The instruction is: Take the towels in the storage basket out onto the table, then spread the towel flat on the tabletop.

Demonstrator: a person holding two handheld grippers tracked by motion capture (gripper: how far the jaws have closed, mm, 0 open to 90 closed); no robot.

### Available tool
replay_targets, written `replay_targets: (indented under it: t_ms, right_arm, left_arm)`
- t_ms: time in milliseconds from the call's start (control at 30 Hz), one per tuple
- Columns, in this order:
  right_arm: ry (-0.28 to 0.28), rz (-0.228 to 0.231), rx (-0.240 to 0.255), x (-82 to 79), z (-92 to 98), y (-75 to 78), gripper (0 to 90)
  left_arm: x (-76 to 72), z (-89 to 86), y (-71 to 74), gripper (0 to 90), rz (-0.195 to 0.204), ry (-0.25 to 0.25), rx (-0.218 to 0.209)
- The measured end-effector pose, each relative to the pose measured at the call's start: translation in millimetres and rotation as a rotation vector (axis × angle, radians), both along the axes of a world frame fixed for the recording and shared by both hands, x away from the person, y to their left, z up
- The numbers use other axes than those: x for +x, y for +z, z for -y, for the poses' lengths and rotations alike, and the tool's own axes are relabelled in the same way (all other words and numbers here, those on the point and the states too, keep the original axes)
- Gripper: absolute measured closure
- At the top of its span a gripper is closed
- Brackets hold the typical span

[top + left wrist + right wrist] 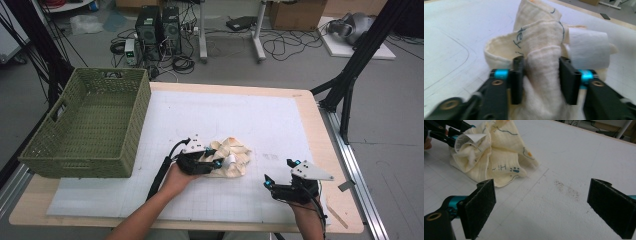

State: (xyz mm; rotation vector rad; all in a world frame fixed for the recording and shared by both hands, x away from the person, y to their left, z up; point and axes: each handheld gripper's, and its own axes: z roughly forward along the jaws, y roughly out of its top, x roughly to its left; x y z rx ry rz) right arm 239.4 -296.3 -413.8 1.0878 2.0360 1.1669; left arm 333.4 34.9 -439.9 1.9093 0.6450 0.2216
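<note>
A crumpled cream cloth (234,156) with blue printed marks lies on the white gridded mat (225,112) near the table's middle. My left gripper (213,160) sits low at the cloth's left side. In the left gripper view a fold of the cloth (541,37) stands between the parted jaws of the left gripper (541,75), brushing both pads without being pinched flat. A white care label (587,51) sticks out to the right. My right gripper (278,172) hovers right of the cloth, wide open and empty. The right gripper view has the cloth (496,157) ahead of the right gripper (541,202), with the left gripper (451,135) at its far side.
A green woven basket (135,130) stands on the table's left side. The wooden table edge (320,130) runs along the right. A faint dark smudge (569,190) marks the mat. Computers and cables lie on the floor behind the table.
</note>
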Motion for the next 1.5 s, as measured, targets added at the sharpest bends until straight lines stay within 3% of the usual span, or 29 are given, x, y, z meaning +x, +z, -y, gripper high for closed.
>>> replay_targets:
  t_ms: [100,200,400,433,467,600,700,967,1200,1500]
  right_arm:
    - [0.001,-0.002,0.001,-0.1,-0.8,0.0,7.6]
    - [0.001,0.002,-0.001,-0.1,-0.7,0.2,7.6]
    - [-0.004,0.002,-0.001,0.3,-0.4,0.3,7.6]
    - [-0.005,0.003,-0.004,0.4,-0.4,0.2,7.6]
    - [-0.005,0.001,-0.004,0.5,-0.6,0.0,7.6]
    - [-0.006,-0.002,-0.004,2.1,-1.4,-1.2,7.6]
    - [-0.009,-0.010,0.002,3.3,-2.0,-1.6,7.5]
    - [-0.016,-0.026,0.008,6.3,-1.2,-3.1,7.5]
    - [-0.007,-0.011,-0.013,5.4,-4.0,-2.0,7.6]
    - [-0.031,-0.004,-0.004,6.9,-1.1,-1.3,7.5]
  left_arm:
    - [-1.3,-9.0,5.5,30.3,-0.016,0.037,-0.006]
    - [-4.2,-25.9,13.3,20.1,-0.008,0.087,-0.003]
    - [-15.2,-76.8,26.5,19.5,0.043,0.160,-0.067]
    - [-15.2,-76.8,26.5,19.5,0.043,0.160,-0.067]
    - [-19.1,-92.3,26.2,19.5,0.045,0.179,-0.085]
    - [-26.0,-111.2,20.3,19.3,0.060,0.203,-0.094]
    - [-25.5,-116.7,19.9,19.4,0.057,0.225,-0.093]
    - [-26.8,-122.7,21.0,19.3,0.072,0.214,-0.097]
    - [-29.1,-122.8,22.8,19.3,0.078,0.218,-0.098]
    - [-27.7,-123.6,24.6,19.3,0.085,0.226,-0.097]
